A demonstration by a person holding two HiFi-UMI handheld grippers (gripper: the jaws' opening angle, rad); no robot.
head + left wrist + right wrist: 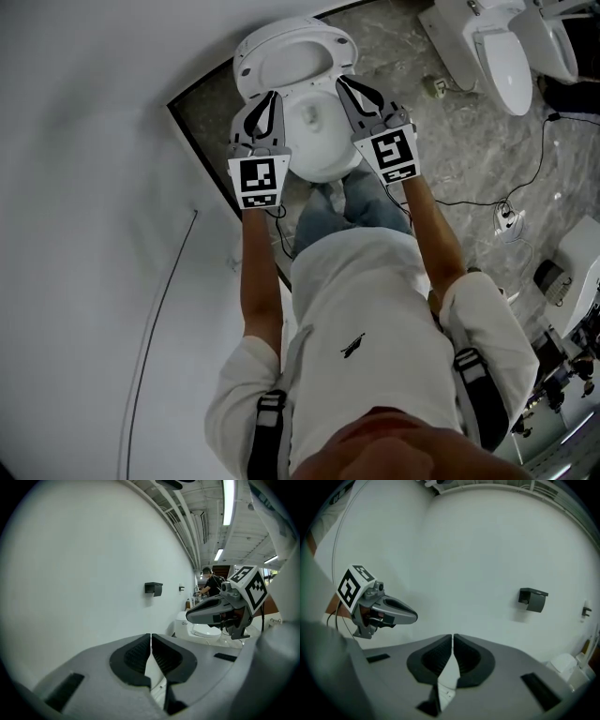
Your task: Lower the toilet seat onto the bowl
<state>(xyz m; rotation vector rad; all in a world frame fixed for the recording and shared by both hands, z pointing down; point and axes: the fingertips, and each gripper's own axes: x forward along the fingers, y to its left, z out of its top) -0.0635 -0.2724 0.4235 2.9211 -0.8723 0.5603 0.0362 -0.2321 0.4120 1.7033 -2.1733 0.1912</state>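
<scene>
A white toilet stands against the wall at the top of the head view. Its seat [292,54] is raised and tilts over the bowl [322,141]. My left gripper [272,95] and right gripper [344,82] reach side by side over the bowl, their tips at the seat's lower edge. Whether they touch it I cannot tell. Both are shut: the dark pads meet in the left gripper view [151,639] and in the right gripper view [453,639]. Only a bit of white toilet shows through the gap behind the pads. Each gripper shows in the other's view, the right gripper [188,616] and the left gripper [414,617].
A white wall runs along the left, with a black holder [153,588] [533,599] on it. More toilets [506,56] stand at the upper right on the marble floor, where a black cable [531,178] trails. A person [209,584] stands far back.
</scene>
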